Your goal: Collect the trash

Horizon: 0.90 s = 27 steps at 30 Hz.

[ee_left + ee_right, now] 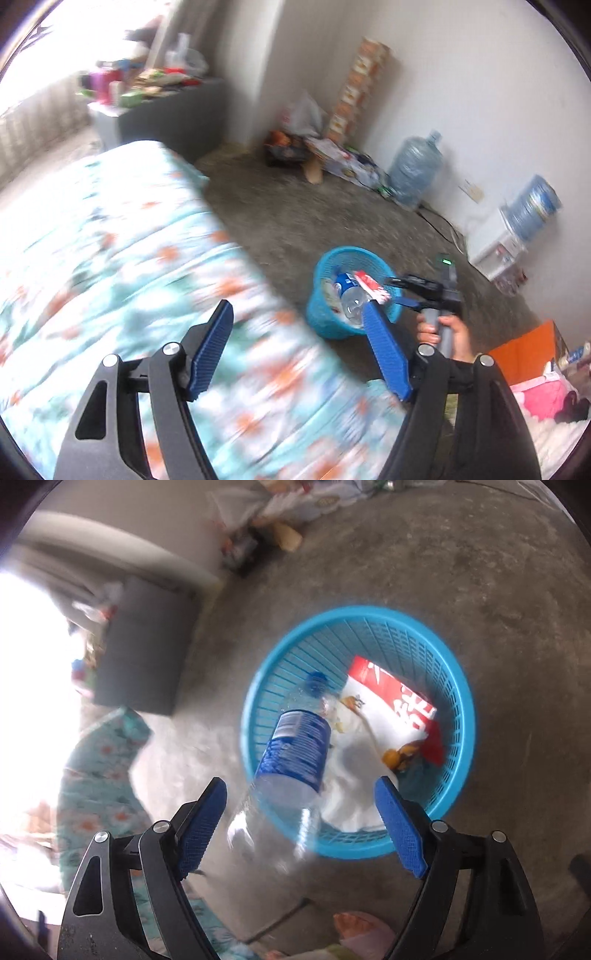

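A blue mesh trash basket (448, 664) stands on the concrete floor; it also shows in the left wrist view (321, 317). A clear plastic bottle (295, 749) with a blue label and cap tilts cap-first over the basket's rim, loose between the fingers of my open right gripper (301, 794). Inside the basket lie a red and white wrapper (395, 698) and white paper. My left gripper (297, 312) is open and empty above the bed. In the left wrist view the right gripper (402, 291) hovers over the basket.
A bed with a floral cover (110, 258) fills the left. A grey cabinet (173, 114) with clutter stands behind it. Bags and boxes (325, 155), water jugs (415, 170) and a white dispenser (495, 247) line the wall. An orange box (524, 354) sits at right.
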Each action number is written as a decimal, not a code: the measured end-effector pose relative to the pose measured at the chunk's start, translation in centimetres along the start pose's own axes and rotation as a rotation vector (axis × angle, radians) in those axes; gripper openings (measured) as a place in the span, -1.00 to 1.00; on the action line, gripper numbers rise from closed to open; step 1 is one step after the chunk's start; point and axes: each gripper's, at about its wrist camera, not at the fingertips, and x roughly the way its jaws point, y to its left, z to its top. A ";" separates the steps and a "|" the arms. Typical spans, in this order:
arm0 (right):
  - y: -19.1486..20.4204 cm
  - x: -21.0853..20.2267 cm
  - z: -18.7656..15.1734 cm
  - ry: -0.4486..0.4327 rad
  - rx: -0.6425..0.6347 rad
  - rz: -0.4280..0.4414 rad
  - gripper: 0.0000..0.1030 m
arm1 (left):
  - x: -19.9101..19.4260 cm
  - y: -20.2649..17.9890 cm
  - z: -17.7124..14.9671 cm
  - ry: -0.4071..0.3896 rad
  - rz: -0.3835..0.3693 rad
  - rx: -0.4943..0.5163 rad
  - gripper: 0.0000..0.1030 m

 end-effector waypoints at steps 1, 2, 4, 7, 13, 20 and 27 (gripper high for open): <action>-0.2 -0.9 -0.5 -0.019 0.000 -0.009 0.52 | -1.1 0.8 -0.8 -0.023 0.021 -0.008 0.39; -0.3 -1.5 -0.8 -0.035 -0.005 -0.020 0.52 | -2.0 1.4 -1.3 -0.041 0.035 -0.016 0.40; -0.6 -3.2 -1.8 -0.063 -0.010 -0.045 0.52 | -3.5 2.4 -2.4 -0.072 0.041 -0.043 0.40; -0.5 -6.0 -3.3 -0.106 -0.013 -0.054 0.52 | -5.0 3.3 -3.4 -0.101 0.028 -0.080 0.40; 3.5 -12.3 -7.5 -0.223 -0.122 -0.063 0.53 | -8.9 3.1 -5.3 -0.184 -0.005 -0.097 0.44; 12.5 -19.7 -14.1 -0.388 -0.401 -0.002 0.84 | -14.0 1.0 -7.9 -0.268 0.005 -0.060 0.69; 18.9 -23.7 -20.5 -0.451 -0.600 0.077 0.85 | -19.4 0.3 -11.2 -0.364 0.063 -0.097 0.89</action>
